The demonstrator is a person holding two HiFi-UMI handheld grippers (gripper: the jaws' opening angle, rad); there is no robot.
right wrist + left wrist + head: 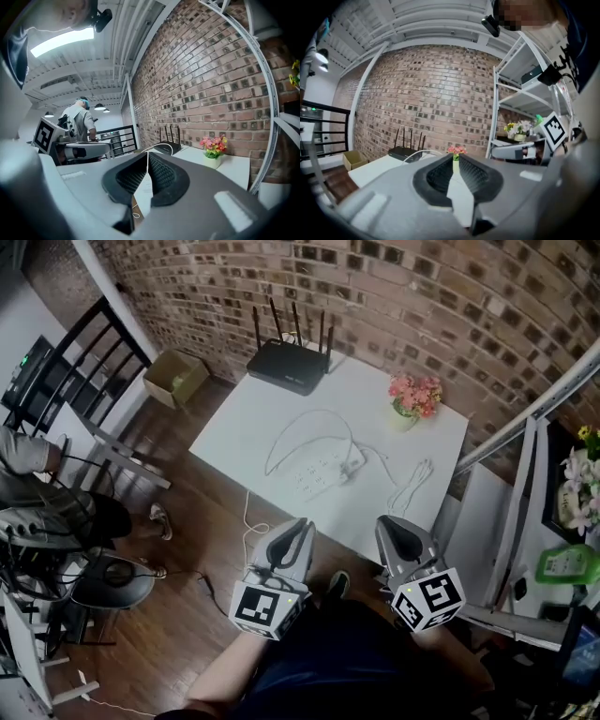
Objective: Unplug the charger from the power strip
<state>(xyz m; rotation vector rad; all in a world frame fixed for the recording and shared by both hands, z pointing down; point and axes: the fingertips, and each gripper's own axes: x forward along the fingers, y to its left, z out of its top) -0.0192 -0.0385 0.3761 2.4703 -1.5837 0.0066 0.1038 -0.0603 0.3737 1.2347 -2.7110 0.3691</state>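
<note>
On the white table (pixel 248 413), near its middle, lies a white power strip (pixel 317 474). A white charger (pixel 352 462) sits plugged in at its right end, and its cable (pixel 305 420) loops toward the back. Both grippers hover side by side in front of the table's near edge, well short of the strip. My left gripper (pixel 304 525) (pixel 455 157) has its jaws slightly apart and holds nothing. Nothing is held by my right gripper (pixel 390 523) (pixel 147 154) either, and its tips meet.
A black router (pixel 286 365) stands at the table's back edge and a pot of pink flowers (pixel 413 399) at its back right. A second white cable (pixel 413 485) lies right of the strip. A metal shelf (pixel 525 427) flanks the right side. A cardboard box (pixel 175 377) and a person (pixel 28 456) are at left.
</note>
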